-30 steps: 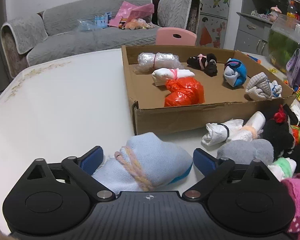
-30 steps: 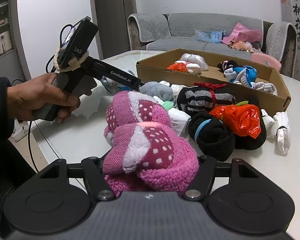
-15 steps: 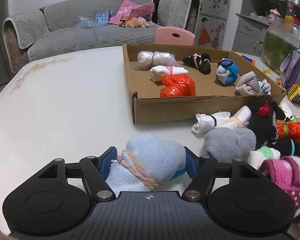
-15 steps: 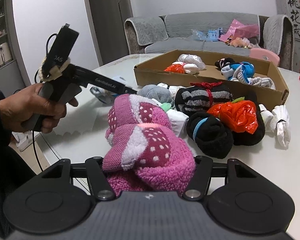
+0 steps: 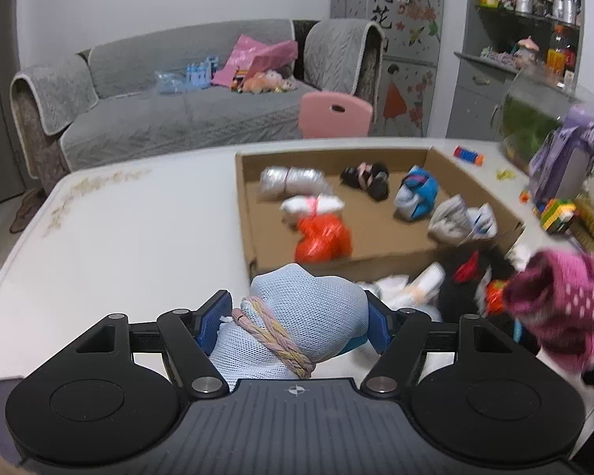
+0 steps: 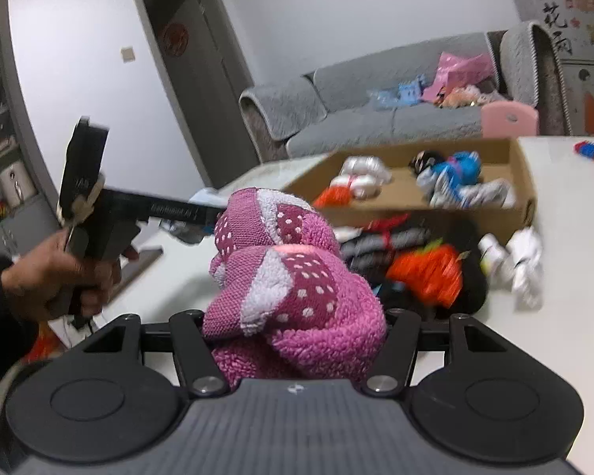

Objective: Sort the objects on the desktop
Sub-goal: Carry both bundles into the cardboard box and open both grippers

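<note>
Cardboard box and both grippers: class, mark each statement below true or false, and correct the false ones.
1. The left gripper holds a light blue sock bundle. True.
2. The right gripper is empty. False: it grips a pink dotted sock bundle.
3. An orange bundle lies inside the cardboard box. True.
4. The cardboard box sits on the grey sofa. False: it sits on the white table.
5. The light blue bundle is tied with a plain black band. False: a pink and yellow braided band.
</note>
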{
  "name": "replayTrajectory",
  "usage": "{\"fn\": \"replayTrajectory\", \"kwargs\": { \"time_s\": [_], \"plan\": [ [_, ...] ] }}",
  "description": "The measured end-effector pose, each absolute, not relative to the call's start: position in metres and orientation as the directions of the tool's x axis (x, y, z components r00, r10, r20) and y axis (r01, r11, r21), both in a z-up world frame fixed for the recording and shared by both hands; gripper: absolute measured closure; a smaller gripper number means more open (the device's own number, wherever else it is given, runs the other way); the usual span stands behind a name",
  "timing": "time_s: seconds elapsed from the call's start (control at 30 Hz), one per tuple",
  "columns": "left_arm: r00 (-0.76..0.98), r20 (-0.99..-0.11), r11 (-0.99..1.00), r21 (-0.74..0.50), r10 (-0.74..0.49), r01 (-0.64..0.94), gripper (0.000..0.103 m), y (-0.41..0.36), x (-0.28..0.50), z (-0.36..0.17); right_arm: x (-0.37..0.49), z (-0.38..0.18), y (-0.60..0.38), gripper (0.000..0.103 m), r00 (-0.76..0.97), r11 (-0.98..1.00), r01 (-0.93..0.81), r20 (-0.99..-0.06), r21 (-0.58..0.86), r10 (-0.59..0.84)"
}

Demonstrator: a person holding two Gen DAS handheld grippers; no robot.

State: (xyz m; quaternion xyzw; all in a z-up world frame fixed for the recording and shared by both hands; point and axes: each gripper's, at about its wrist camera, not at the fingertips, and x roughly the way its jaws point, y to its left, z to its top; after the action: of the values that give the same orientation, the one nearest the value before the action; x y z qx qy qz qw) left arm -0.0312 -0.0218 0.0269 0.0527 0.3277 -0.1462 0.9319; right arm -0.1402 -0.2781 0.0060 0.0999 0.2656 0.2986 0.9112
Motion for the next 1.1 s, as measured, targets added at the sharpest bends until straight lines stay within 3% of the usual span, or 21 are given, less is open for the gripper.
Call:
{"fn": "replayTrajectory", "kwargs": {
  "time_s": [0.27,0.53,1.1],
  "plan": [
    [0.744,-0.592,0.931,-0.031,-0.311,0.365,0.029,-0.059,0.001,0.065,-0.1,0.059,-0.303,0.046,0.758,0.849,-0.437,-0.387,0.297,0.525],
    [0.723,-0.611,0.918,-0.014,-0.322,0.396,0.029,-0.107,0.061,0.072,-0.025,0.087,-0.317,0.046,0.811,0.901,-0.367,-0.394,0.233,0.432],
    [0.653,-0.7,0.913,0.003,-0.289,0.408,0.029,-0.167,0.148,0.002,0.087,0.048,-0.326,0.046,0.794,0.958,-0.244,-0.536,0.15,0.286]
  ]
}}
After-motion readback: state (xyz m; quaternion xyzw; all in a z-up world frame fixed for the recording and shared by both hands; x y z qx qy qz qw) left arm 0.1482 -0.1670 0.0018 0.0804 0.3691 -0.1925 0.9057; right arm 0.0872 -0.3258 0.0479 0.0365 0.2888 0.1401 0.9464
